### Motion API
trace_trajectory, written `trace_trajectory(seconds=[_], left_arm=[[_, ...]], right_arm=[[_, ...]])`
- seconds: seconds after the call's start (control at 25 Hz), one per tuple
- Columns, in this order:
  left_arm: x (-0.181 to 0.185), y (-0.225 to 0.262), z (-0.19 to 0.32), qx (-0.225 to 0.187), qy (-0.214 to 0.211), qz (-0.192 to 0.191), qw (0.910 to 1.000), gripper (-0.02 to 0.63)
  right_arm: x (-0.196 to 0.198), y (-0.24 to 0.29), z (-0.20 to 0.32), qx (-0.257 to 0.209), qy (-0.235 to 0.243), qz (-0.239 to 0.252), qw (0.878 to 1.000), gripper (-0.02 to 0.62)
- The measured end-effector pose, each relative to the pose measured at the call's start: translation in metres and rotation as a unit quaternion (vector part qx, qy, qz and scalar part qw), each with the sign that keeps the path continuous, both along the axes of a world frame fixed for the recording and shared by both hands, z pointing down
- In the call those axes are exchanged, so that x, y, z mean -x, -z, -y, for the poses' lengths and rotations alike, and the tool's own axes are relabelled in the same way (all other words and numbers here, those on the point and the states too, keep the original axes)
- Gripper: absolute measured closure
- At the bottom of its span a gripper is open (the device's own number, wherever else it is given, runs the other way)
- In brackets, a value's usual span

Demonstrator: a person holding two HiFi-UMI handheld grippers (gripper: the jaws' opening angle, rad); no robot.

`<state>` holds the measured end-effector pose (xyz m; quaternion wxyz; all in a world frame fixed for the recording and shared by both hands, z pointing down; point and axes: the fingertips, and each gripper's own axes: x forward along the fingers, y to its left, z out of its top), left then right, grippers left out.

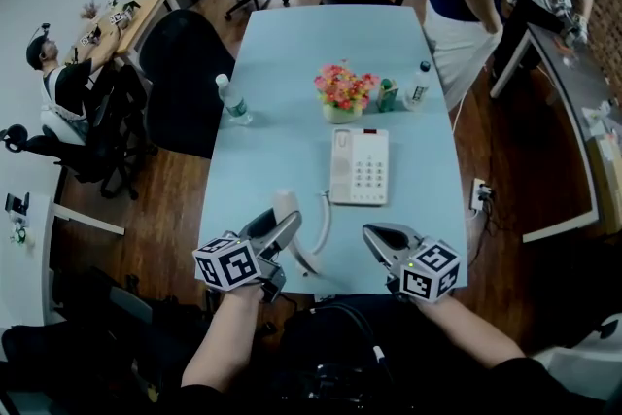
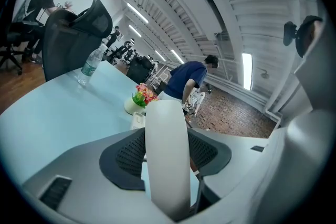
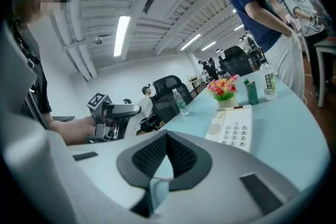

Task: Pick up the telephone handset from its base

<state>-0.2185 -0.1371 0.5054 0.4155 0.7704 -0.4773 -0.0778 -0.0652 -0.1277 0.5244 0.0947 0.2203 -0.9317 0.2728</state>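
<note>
While my left gripper clamps the handset across its middle, it's off the base, over the near edge of the table. Right gripper alongside: jaws together, nothing in them. Base further out, mid-table. Flower pot just beyond it.

Your pale blue table carries a white keypad telephone base, a cream bowl of pink flowers, a small green container, a clear plastic water bottle at its left edge and a labelled clear bottle on the right.
</note>
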Motion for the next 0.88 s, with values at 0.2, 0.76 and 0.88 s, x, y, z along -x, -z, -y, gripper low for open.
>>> trace_trajectory(seconds=[0.2, 0.76, 0.88], left_arm=[[-0.009, -0.003, 0.004, 0.004, -0.009, -0.001, 0.9999, 0.364], [-0.012, -0.004, 0.008, 0.006, -0.004, 0.012, 0.9999, 0.364], [-0.008, -0.006, 0.007, 0.008, 0.002, 0.016, 0.9998, 0.365]], right_arm=[[-0.005, 0.001, 0.001, 0.0, -0.009, 0.004, 1.0, 0.581], [-0.01, 0.003, 0.002, -0.001, -0.008, 0.003, 1.0, 0.581], [-0.009, 0.002, 0.001, 0.001, -0.005, 0.003, 1.0, 0.581]])
